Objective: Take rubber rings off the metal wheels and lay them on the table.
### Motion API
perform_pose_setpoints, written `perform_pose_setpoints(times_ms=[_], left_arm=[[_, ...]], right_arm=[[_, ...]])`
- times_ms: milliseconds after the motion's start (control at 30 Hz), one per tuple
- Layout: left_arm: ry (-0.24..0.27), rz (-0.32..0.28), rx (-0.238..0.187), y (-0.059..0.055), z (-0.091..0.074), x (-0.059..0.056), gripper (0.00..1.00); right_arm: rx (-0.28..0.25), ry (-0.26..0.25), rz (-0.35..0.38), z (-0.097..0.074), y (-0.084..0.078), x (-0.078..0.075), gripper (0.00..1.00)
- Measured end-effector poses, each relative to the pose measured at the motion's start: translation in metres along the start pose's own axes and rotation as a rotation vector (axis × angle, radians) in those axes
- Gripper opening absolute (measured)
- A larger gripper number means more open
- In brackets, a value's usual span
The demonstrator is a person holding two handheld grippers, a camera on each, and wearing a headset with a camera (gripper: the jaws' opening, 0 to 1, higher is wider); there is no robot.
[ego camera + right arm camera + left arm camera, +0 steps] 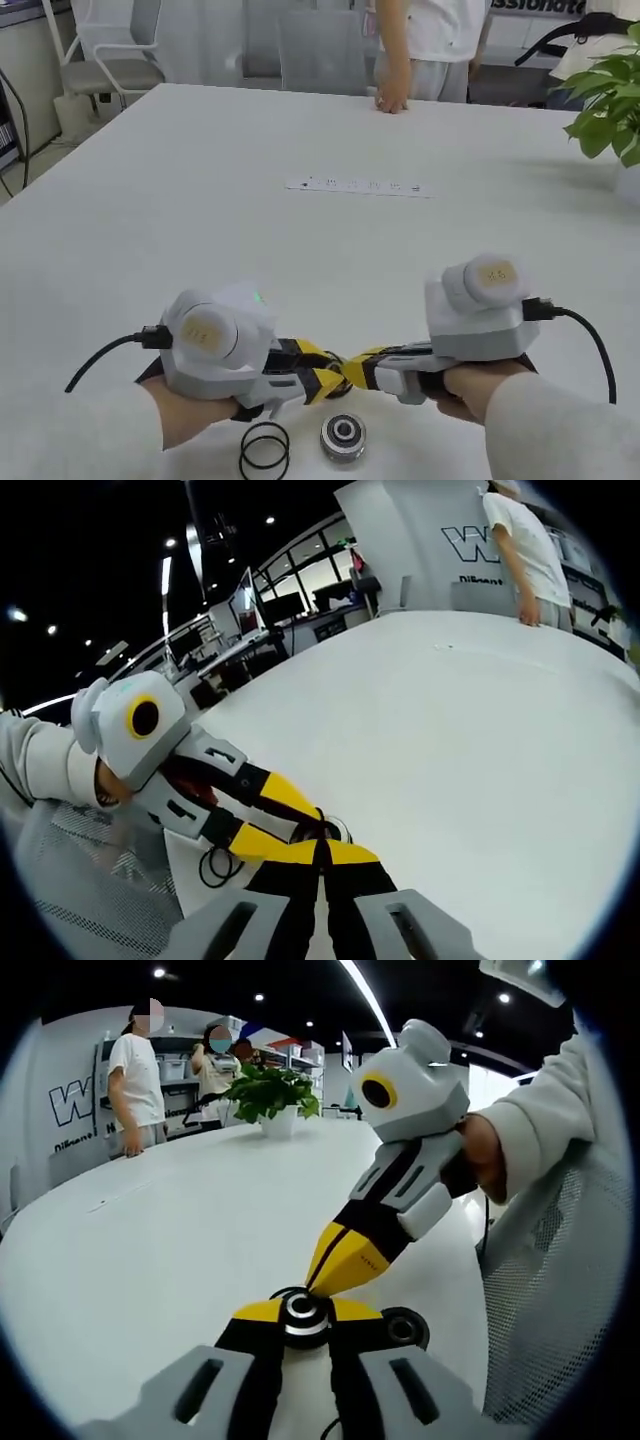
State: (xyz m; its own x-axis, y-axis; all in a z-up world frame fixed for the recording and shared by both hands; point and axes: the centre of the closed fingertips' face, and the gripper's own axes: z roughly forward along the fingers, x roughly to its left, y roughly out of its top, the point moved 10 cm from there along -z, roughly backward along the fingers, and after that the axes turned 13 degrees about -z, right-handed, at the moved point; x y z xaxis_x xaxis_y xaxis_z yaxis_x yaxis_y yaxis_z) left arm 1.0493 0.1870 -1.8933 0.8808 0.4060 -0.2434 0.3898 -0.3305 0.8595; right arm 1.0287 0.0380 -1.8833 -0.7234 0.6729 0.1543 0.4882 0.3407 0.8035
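- Black rings [265, 450], two, lie on the desk [200, 200] nearest the person, beside a spare wheel [343, 438].
- Near them, the left gripper [303, 1310] is clenched on a wheel [303, 1322].
- Facing it, the right gripper [320, 852] has its jaws pressed together, tip touching that wheel's rim.
- Farther off: power strip [360, 186], plant [610, 110], bystander [430, 40].

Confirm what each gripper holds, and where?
Left gripper clamps a metal wheel across its rim. Right gripper, jaws shut, seems to pinch that wheel's rubber ring; unclear.
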Motion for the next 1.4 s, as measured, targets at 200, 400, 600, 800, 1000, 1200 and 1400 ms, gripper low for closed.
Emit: perform_pose_setpoints(times_ms=[200,400,600,800,1000,1200,1400], left_arm=[[0.000,-0.004,0.035,0.003,-0.002,0.001,0.14],[-0.014,-0.016,0.044,0.009,-0.011,0.000,0.19],[-0.024,-0.009,0.041,0.019,-0.021,-0.002,0.29],[-0.039,0.025,0.043,0.029,-0.029,-0.007,0.37],[-0.067,0.112,0.083,0.033,-0.035,-0.014,0.49],[-0.084,0.149,0.098,0.037,-0.045,-0.015,0.54],[-0.086,0.184,0.128,0.036,-0.061,-0.014,0.58]], right_arm=[[0.000,-0.005,-0.007,-0.003,0.001,0.001,0.00],[-0.011,-0.010,-0.006,-0.005,0.003,0.000,0.00],[-0.027,-0.013,-0.003,-0.007,0.007,0.000,0.00],[-0.041,-0.013,0.006,-0.009,0.008,-0.001,0.00],[-0.055,-0.015,0.014,-0.011,0.010,-0.001,0.00],[-0.070,-0.017,0.024,-0.014,0.012,-0.002,0.00],[-0.086,-0.018,0.037,-0.016,0.014,-0.003,0.00]])
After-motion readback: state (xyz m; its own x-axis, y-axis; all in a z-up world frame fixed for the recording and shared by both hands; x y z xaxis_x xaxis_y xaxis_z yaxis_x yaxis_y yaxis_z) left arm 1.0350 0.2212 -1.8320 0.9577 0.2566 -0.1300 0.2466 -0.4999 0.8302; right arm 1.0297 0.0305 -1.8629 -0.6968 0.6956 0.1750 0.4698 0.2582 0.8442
